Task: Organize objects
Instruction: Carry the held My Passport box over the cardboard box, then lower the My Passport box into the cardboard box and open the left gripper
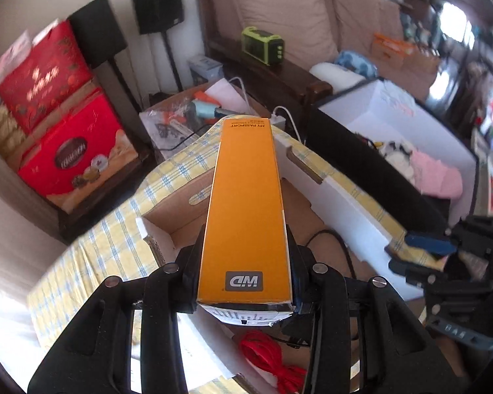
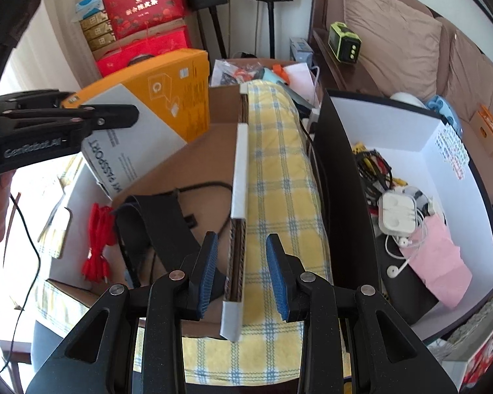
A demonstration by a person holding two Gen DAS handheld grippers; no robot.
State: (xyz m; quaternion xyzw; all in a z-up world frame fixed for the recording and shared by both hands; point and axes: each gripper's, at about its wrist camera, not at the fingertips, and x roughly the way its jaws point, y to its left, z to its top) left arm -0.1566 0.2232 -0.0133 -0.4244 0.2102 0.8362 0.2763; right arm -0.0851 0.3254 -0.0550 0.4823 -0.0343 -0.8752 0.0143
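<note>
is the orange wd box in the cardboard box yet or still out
Out: the left gripper holds the orange WD box in the air above the open cardboard box.

My two handheld grippers are built of matte black plastic, their linkage arms pinned with round silver screws. The right gripper [image 2: 241, 272] carries ribbed blue pads on its fingers [image 2: 208, 272]. The left gripper [image 2: 82, 111], seen from the side, bears raised "GenRobot.AI" lettering on its black body, and a thin black cable trails below its grip.
</note>
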